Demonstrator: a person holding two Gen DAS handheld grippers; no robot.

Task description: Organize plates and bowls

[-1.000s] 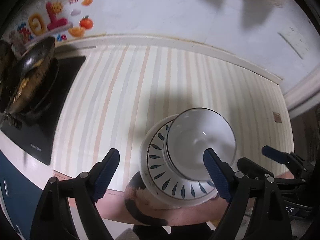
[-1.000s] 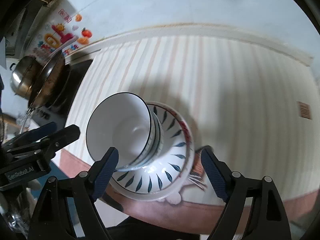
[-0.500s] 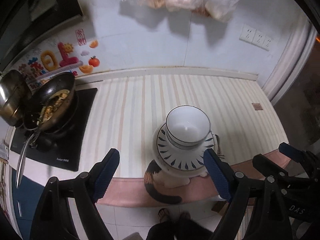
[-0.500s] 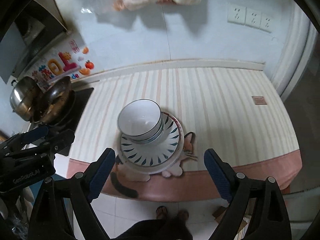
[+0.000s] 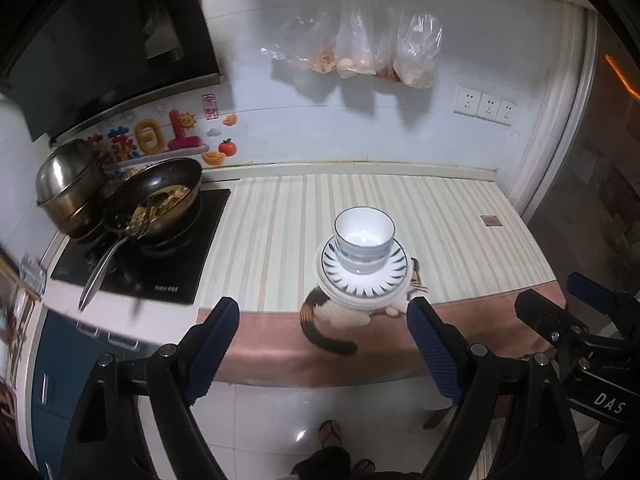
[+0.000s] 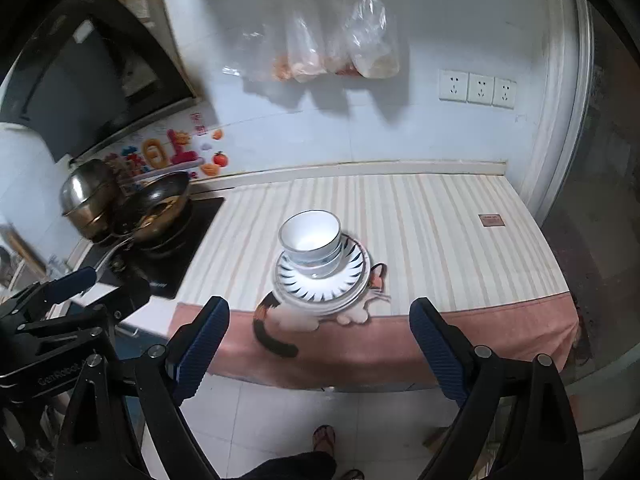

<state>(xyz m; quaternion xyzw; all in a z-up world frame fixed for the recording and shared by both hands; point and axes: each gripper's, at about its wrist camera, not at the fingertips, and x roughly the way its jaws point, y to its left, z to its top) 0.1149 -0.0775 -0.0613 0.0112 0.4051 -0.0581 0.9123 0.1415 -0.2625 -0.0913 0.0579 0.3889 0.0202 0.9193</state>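
I've pulled both grippers up and well back since the earlier frames: the stack that filled my view a second ago now sits small, down on the counter (image 5: 280, 216), and the floor shows beneath me. My left gripper (image 5: 324, 344) has its jaws wide with nothing between them; the right gripper (image 6: 320, 344) is just as wide and just as empty.

Beyond the jaws, near the front edge of the striped counter, the bowls (image 5: 364, 240) are nested on the plates (image 5: 362, 284), the plates partly covering a cat-print mat (image 6: 288, 320). Well apart to the left, a frying pan (image 5: 160, 204) holds food on the cooktop.

I judge this glazed ceramic to be stiff, slick, heavy as a stack and easily chipped. If I lifted anything, I'd pinch a bowl across its rim wall, or a plate at opposite rims.
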